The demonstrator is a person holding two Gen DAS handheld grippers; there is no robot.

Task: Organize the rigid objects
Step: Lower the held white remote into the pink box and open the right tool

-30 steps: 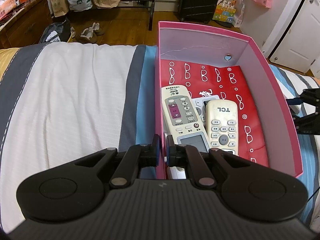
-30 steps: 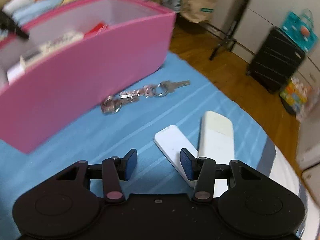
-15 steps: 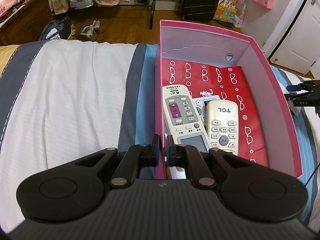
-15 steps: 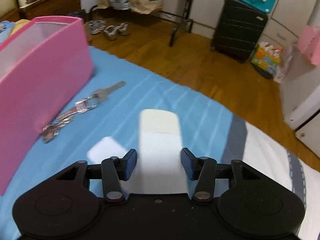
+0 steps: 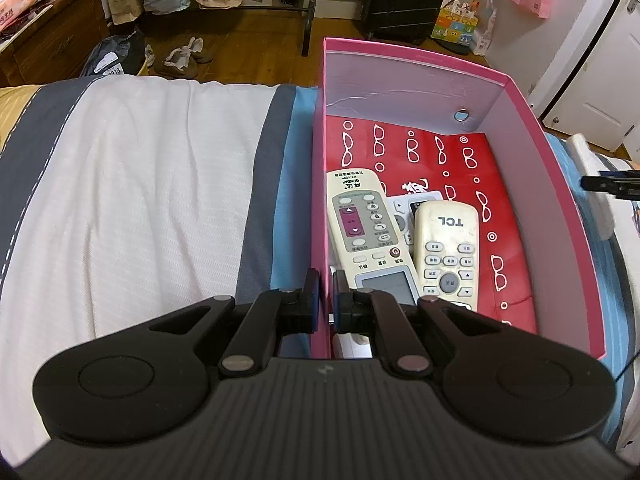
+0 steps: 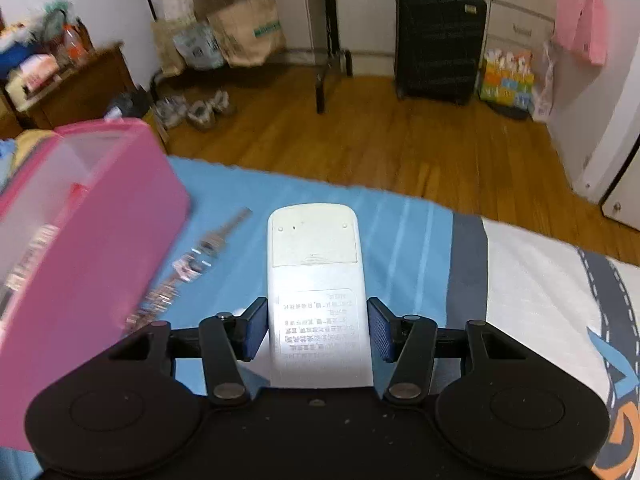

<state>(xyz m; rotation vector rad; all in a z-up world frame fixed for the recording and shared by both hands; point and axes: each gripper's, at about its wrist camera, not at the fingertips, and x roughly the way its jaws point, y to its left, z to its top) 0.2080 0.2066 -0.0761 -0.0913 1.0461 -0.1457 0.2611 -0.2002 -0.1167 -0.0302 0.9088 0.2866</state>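
we hold the left gripper (image 5: 325, 294) clamped on the near wall of the pink box (image 5: 558, 216), one pad outside and one inside, with the wall pinched thin between them. the box sits on the bed (image 5: 132, 200), over the blue stripe of the cover. inside it, on a red sheet printed with white spectacles, lie a long remote with a screen (image 5: 370, 240) against the left wall and a yellowed tcl remote (image 5: 449, 254) just to its right; a third, smaller remote (image 5: 404, 210) peeks out from under both.

our right gripper (image 6: 316, 330) has its jaws at a middling width, straddling a white remote (image 6: 316, 264) that is face down with its battery cover and label upward. the jaws have just been opening a little, with this remote between them. a sliver of gap shows at each blue pad, so they do not appear to press on it, though the view is slightly smeared and we cannot be sure whether the remote rests on the bed or is lifted. to its left, between it and the box, a bunch of keys (image 6: 188, 268) lies on the blue cover, blurred.
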